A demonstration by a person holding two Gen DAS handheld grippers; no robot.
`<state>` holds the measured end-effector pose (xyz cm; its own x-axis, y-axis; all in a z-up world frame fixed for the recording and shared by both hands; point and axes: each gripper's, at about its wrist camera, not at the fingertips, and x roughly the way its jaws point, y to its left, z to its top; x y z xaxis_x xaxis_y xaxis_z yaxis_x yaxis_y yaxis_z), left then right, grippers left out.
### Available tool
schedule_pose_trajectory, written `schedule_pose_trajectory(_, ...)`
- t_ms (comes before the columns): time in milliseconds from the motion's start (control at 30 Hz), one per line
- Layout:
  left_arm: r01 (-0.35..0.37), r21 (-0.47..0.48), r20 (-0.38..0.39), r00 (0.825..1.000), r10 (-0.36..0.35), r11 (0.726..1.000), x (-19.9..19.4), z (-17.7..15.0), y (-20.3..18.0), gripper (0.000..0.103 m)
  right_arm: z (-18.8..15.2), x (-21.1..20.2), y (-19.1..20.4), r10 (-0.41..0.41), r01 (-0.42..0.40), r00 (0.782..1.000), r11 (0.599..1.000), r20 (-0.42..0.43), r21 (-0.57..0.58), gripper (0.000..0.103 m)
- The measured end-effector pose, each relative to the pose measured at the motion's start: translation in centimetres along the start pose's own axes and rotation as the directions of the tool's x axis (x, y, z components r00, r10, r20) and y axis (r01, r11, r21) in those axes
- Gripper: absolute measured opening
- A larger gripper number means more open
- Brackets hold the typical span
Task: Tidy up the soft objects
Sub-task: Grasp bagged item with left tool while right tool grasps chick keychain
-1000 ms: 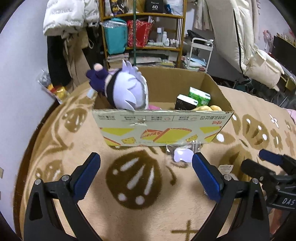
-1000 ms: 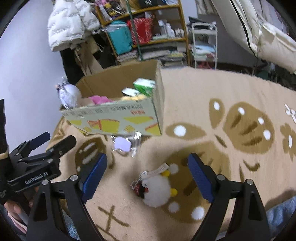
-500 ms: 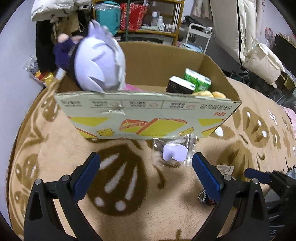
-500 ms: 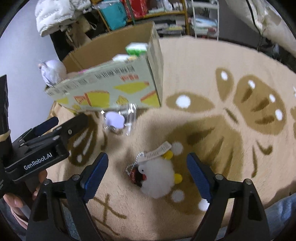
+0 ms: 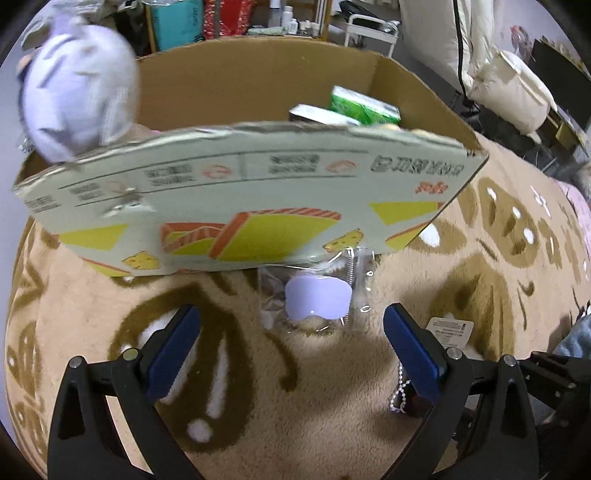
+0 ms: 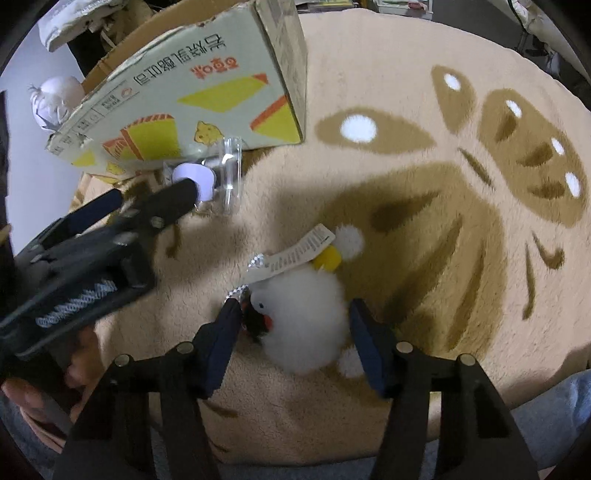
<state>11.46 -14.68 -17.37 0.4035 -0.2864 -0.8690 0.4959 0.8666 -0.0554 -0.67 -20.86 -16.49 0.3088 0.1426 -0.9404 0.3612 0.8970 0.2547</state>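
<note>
A white fluffy plush (image 6: 306, 321) with yellow feet and a paper tag lies on the beige rug. My right gripper (image 6: 293, 345) is lowered around it, blue pads on both sides, narrowed but with small gaps. A clear plastic bag holding a lilac soft item (image 5: 317, 301) lies against the cardboard box (image 5: 258, 192); it also shows in the right wrist view (image 6: 207, 177). My left gripper (image 5: 291, 347) is open and empty just short of the bag, and shows in the right wrist view (image 6: 147, 210). A lilac-haired plush doll (image 5: 74, 96) sits at the box's left corner.
The box also holds a green carton (image 5: 364, 109) and a dark box (image 5: 321, 114). The plush's tag (image 5: 448, 326) and bead chain (image 5: 400, 395) lie at the right. Shelves (image 5: 240, 18) and white bedding (image 5: 498, 74) stand behind.
Both grippers moved forward and down. The right gripper came down around the white plush and narrowed. The left gripper drew closer to the bagged lilac item and the box.
</note>
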Motion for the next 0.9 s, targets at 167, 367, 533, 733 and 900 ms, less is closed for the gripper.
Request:
schedule_pose_trajectory(167, 0.008, 0.006, -0.021, 1.000, -0.007, 1.000, 1.6, 0.5, -1.1, 0.098, -0.1, 0.0, 0.5, 0.004, -0.004, 1.000, 1.000, -0.001, -0.007, 0.049)
schedule_pose_trajectory(367, -0.031, 0.036, -0.057, 0.998, 0.033, 0.999, 3.6, 0.9, -2.4, 0.098, 0.1, 0.2, 1.2, 0.001, -0.001, 1.000, 1.000, -0.005, -0.025, 0.046)
schedule_pose_trajectory(533, -0.054, 0.038, -0.051, 0.997, 0.055, 0.998, 4.3, 1.3, -3.0, 0.096, 0.1, 0.9, 1.7, 0.001, -0.001, 1.000, 0.999, -0.004, -0.034, 0.044)
schedule_pose_trajectory(733, -0.061, 0.033, -0.023, 0.998, 0.062, 0.998, 3.9, 1.6, -3.6, 0.076, 0.4, 0.5, 1.9, 0.016, -0.015, 0.999, 0.999, 0.027, -0.038, 0.038)
schedule_pose_trajectory(900, -0.075, 0.044, -0.016, 0.997, 0.076, 0.996, 3.3, 1.4, -3.5, 0.073, 0.3, 0.2, 2.1, 0.045, -0.043, 0.998, 0.998, 0.045, -0.040, 0.037)
